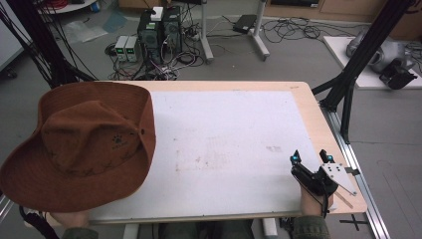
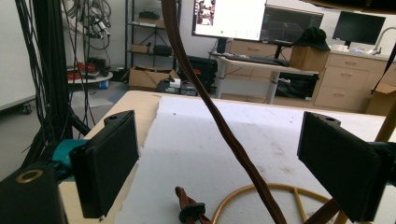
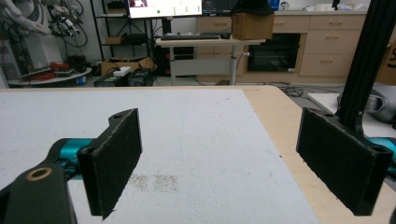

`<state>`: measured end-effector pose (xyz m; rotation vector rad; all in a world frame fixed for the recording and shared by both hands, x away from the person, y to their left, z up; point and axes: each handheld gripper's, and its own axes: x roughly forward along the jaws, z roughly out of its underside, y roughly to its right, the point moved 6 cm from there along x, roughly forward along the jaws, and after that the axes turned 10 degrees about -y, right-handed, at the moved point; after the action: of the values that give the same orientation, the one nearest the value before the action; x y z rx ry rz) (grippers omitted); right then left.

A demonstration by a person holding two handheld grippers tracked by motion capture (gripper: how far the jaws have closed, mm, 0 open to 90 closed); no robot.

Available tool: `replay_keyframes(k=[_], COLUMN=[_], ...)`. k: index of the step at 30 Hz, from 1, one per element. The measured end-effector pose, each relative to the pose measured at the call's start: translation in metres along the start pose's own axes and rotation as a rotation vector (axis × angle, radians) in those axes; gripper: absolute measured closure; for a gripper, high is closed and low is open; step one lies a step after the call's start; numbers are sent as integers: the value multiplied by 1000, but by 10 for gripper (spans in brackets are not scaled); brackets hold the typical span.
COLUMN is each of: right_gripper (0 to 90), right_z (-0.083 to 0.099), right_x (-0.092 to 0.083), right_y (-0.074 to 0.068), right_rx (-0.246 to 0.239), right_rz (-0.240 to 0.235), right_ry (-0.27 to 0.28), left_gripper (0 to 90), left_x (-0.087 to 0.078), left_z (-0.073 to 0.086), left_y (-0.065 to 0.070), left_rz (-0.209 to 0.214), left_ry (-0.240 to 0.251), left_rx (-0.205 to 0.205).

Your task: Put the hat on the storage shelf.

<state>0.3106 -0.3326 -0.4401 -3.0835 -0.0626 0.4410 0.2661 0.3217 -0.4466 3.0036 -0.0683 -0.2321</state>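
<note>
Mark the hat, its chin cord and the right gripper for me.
hat [image 1: 84, 144]: high view, on the brown crown.
chin cord [image 2: 219, 121]: left gripper view, mid-length of the brown strap.
right gripper [image 1: 309, 155]: high view, between its two fingertips.

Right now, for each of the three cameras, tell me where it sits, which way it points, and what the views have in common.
High view: above the person's side, facing forward and down on the table; shows the brown hat, right gripper and the hand holding it.
Left gripper view: rides the left gripper, low under the hat, facing across the white mat; jaws apart, hat cord between them.
Right gripper view: rides the right gripper, low, facing across the mat toward desks; jaws apart.
Shared: both gripper views see the mat and a lit monitor.
</note>
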Motion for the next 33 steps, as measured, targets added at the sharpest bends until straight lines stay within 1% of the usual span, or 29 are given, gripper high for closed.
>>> replay_keyframes(k=[22,29,33], right_gripper=[137,137,137], right_z=[1,2,2], right_x=[0,0,0], right_y=[1,1,1], right_rx=[12,20,18], right_rz=[-6,-8,-8], right_ry=[-8,-13,-13], left_gripper=[128,128,128], left_x=[-1,-1,-1], left_z=[0,0,0], left_y=[2,1,1], left_rz=[7,5,6], left_ry=[-4,1,-4], left_rx=[5,-1,3])
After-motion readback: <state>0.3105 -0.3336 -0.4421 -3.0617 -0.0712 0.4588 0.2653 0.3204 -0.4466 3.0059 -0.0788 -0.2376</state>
